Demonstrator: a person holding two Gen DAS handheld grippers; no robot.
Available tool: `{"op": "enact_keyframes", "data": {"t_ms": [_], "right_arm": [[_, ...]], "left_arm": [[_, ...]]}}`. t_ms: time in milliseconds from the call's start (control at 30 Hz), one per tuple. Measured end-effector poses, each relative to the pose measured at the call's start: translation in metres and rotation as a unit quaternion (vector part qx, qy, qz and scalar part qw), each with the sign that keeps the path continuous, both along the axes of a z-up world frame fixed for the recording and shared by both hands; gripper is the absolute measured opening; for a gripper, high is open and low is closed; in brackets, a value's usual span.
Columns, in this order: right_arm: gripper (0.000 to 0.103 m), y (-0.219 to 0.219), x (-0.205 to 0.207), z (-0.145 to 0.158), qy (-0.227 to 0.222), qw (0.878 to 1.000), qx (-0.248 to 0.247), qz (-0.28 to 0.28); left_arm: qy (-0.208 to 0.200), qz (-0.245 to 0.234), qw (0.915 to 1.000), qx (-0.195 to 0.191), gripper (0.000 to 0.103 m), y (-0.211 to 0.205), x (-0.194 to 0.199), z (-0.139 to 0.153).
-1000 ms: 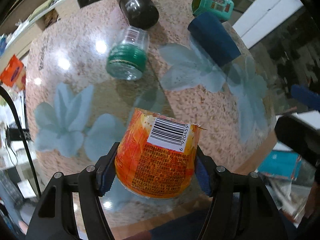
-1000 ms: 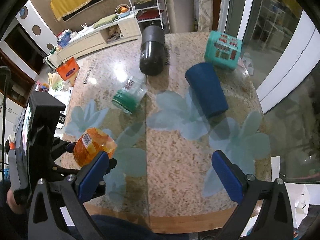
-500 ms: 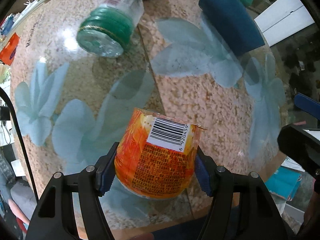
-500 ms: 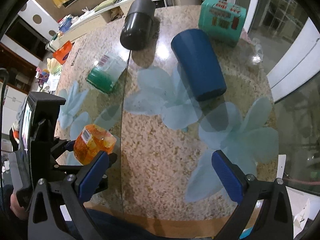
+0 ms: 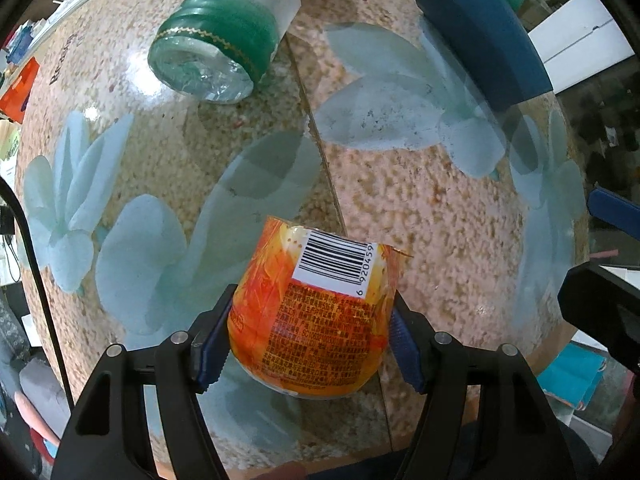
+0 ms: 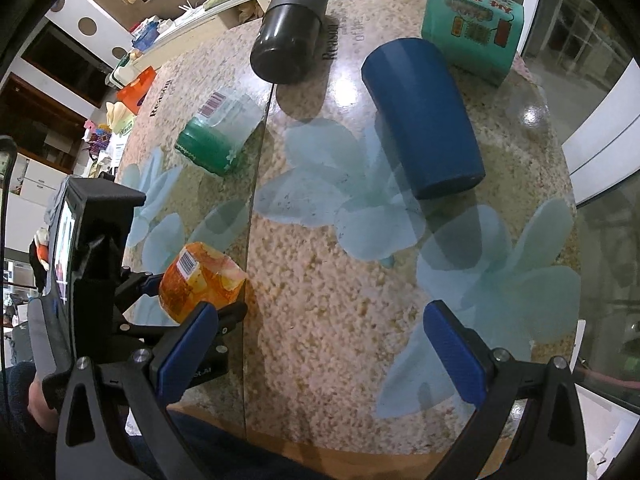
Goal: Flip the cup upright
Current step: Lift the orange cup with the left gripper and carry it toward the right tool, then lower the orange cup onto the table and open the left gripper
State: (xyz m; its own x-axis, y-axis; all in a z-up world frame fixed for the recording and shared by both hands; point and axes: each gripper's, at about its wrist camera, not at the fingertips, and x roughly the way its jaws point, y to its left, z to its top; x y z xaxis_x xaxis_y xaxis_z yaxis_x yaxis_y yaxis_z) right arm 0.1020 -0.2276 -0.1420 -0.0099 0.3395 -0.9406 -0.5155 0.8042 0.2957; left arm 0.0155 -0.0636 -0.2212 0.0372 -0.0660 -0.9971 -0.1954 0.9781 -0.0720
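The orange cup point(image 5: 316, 312) is gripped between the blue pads of the left tool point(image 5: 310, 334), one pad on each side of its body, near the front left of the surface point(image 6: 340, 320). The cup carries a printed orange wrapper with a white barcode label on the side facing the left wrist camera. In the right wrist view the cup point(image 6: 200, 280) is tilted, with one end turned toward the middle of the surface; whether it touches the surface cannot be told. The right tool point(image 6: 320, 358) stands open with its blue pads wide apart, nothing between them, above the front edge of the surface and well apart from the cup. The surface is speckled stone under glass printed with pale blue flower shapes. Beyond the cup, a clear jar with a green band point(image 5: 222, 40) lies on its side. Further back, a black cylinder point(image 6: 290, 38) lies on its side. To the right, a dark blue cup point(image 6: 424, 116) lies on its side, its narrow end near a teal box point(image 6: 472, 24) at the far right corner.
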Motion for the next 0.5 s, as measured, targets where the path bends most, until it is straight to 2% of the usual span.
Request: {"op": "enact_keyframes", "data": {"t_ms": [67, 100, 233, 367, 500], "right_arm": [[0.103, 0.000, 0.001, -0.001, 0.002, 1.000, 0.001, 0.001], [0.103, 0.001, 0.001, -0.001, 0.001, 1.000, 0.000, 0.001], [0.103, 0.000, 0.000, 0.000, 0.000, 1.000, 0.000, 0.002], [0.103, -0.001, 0.000, 0.000, 0.000, 1.000, 0.001, 0.002], [0.103, -0.003, -0.001, 0.002, 0.001, 1.000, 0.008, 0.002]], "left_arm": [[0.003, -0.004, 1.0000, 0.002, 0.075, -0.003, -0.003, -0.002], [0.006, -0.006, 1.0000, 0.001, 0.079, -0.002, -0.002, -0.003], [0.011, -0.010, 0.9999, -0.008, 0.087, -0.008, -0.003, -0.010], [0.001, -0.018, 0.9997, -0.018, 0.101, -0.014, -0.006, -0.009], [-0.006, -0.017, 0.9993, -0.034, 0.103, -0.017, -0.005, -0.001]]}}
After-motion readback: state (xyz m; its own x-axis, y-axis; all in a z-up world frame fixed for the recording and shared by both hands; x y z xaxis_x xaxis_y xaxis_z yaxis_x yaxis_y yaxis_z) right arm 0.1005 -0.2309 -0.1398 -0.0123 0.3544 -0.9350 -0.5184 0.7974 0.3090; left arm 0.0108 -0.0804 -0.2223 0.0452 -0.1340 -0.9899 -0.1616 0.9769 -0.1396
